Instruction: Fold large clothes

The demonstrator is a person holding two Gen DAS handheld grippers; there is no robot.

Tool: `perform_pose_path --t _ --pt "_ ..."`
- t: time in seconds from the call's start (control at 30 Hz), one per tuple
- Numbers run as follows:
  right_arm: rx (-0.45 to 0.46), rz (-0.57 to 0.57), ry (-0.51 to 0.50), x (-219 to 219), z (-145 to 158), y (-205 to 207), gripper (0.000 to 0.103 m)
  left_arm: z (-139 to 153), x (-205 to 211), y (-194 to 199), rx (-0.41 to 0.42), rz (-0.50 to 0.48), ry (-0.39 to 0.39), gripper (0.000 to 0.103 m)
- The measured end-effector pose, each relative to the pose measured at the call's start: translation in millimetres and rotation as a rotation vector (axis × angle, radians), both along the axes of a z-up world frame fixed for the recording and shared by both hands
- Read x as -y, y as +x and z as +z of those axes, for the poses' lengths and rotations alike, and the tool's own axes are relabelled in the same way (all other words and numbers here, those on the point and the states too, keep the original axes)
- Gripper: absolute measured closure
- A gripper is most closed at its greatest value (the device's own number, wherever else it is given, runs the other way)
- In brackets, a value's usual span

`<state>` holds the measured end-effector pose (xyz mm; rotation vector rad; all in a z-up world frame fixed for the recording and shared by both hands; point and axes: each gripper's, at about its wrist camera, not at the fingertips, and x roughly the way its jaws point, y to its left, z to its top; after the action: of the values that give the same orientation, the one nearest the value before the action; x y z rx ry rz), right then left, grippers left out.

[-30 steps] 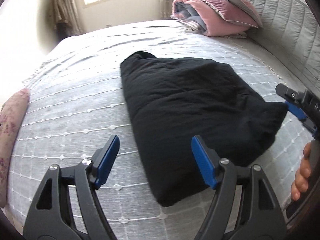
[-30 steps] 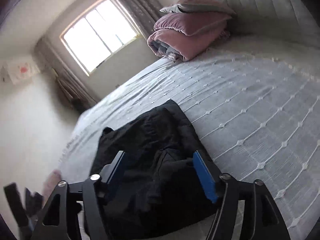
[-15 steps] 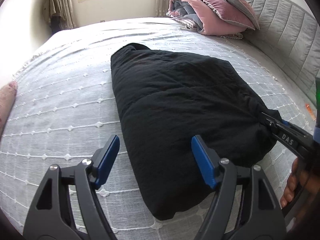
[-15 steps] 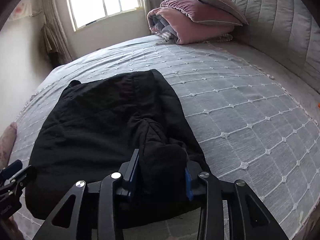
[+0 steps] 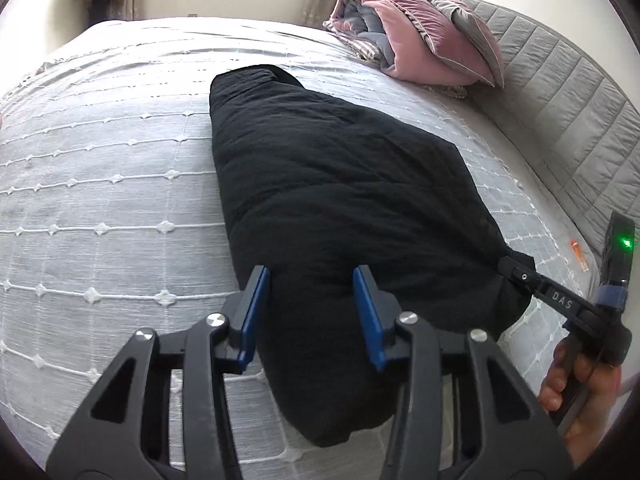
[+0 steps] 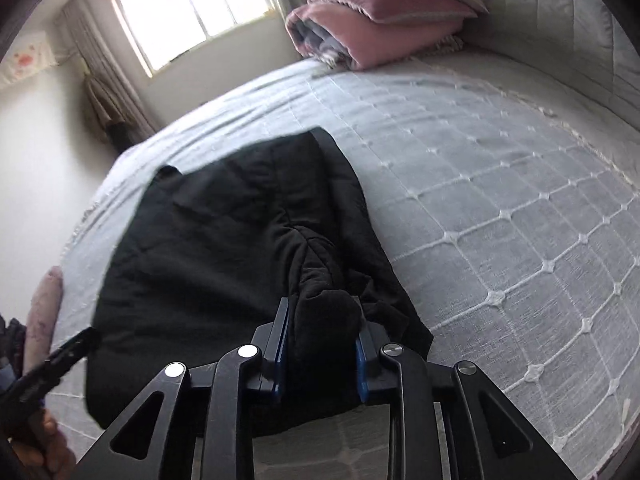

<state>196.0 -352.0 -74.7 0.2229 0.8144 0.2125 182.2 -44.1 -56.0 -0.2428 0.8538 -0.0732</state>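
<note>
Right gripper (image 6: pixel 320 320) pinches the black garment (image 5: pixel 340 200); left gripper (image 5: pixel 308 300), jaws just closing, straddles its edge unpressed; pink quilt (image 5: pixel 412 40) lies beyond, well apart.

A bulky black padded garment (image 5: pixel 340 208) lies folded lengthwise into a long, puffy bundle on the bed (image 5: pixel 104 184), running from the near edge toward the far one. Its near right corner is bunched into a gathered, wrinkled wad (image 6: pixel 324 312).

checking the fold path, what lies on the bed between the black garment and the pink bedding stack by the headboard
Nothing: in both wrist views only bare quilted bedspread separates the black garment from the pink bedding stack.
</note>
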Motion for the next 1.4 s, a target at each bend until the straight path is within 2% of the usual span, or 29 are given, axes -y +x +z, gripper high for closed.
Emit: perform_pose_path --t 0.07,0.23,0.33,0.4,0.5,0.53,0.63,0.7,0.77,0.87,0.93,0.97,1.03,1.1,1.13,1.23,1.3,1.4 --pt "-0.001 -0.001 -0.002 1 -2 3 0.078 -2 8 2 0.009 -0.007 0.048 0.058" --pt "-0.036 0.015 -0.003 2 -11 5 0.077 -18 17 8 -0.018 -0.017 0.106 0.059" --pt "-0.034 0.012 -0.022 0 -12 4 0.073 -21 14 6 -0.017 -0.016 0.111 0.059" --pt "-0.005 0.019 -0.054 -3 -9 1 0.067 -18 8 6 -0.014 -0.017 0.075 0.059" --pt "0.052 0.019 -0.094 -2 3 -7 0.05 -11 -16 7 -0.021 -0.03 -0.072 0.058" --pt "0.087 0.007 -0.089 1 12 -13 0.047 -8 -30 7 -0.028 -0.026 -0.151 0.058" --pt "0.18 -0.017 -0.011 11 34 -22 0.046 -5 -63 11 -0.033 0.02 -0.28 0.058" --pt "0.225 -0.03 0.012 12 48 -24 0.046 -4 -80 16 -0.031 0.058 -0.308 0.058" --pt "0.27 0.005 0.038 5 63 -19 0.046 -2 -94 27 -0.032 0.083 -0.33 0.058" --pt "0.279 0.134 0.095 -17 75 0 0.047 8 -103 53 -0.03 0.086 -0.304 0.058" --pt "0.254 0.151 0.076 -35 70 22 0.047 18 -103 81 -0.019 0.094 -0.26 0.059" --pt "0.224 0.139 0.058 -43 62 34 0.049 20 -103 93 -0.017 0.098 -0.238 0.059" --pt "0.162 0.122 0.014 -53 41 53 0.062 22 -96 124 -0.041 0.101 -0.175 0.062" --pt "0.073 0.091 -0.056 -58 14 70 0.077 20 -91 156 -0.072 0.102 -0.116 0.081" --pt "0.058 0.084 -0.07 -59 7 74 0.079 18 -89 171 -0.085 0.105 -0.106 0.092" --pt "0.052 0.089 -0.058 -50 2 74 0.085 2 -81 220 -0.145 0.115 -0.115 0.093" --pt "0.024 0.083 -0.041 -44 -3 80 0.093 -16 -75 238 -0.197 0.134 -0.109 0.097" --pt "-0.01 0.076 -0.029 -38 -9 86 0.096 -44 -68 247 -0.246 0.185 -0.119 0.1"
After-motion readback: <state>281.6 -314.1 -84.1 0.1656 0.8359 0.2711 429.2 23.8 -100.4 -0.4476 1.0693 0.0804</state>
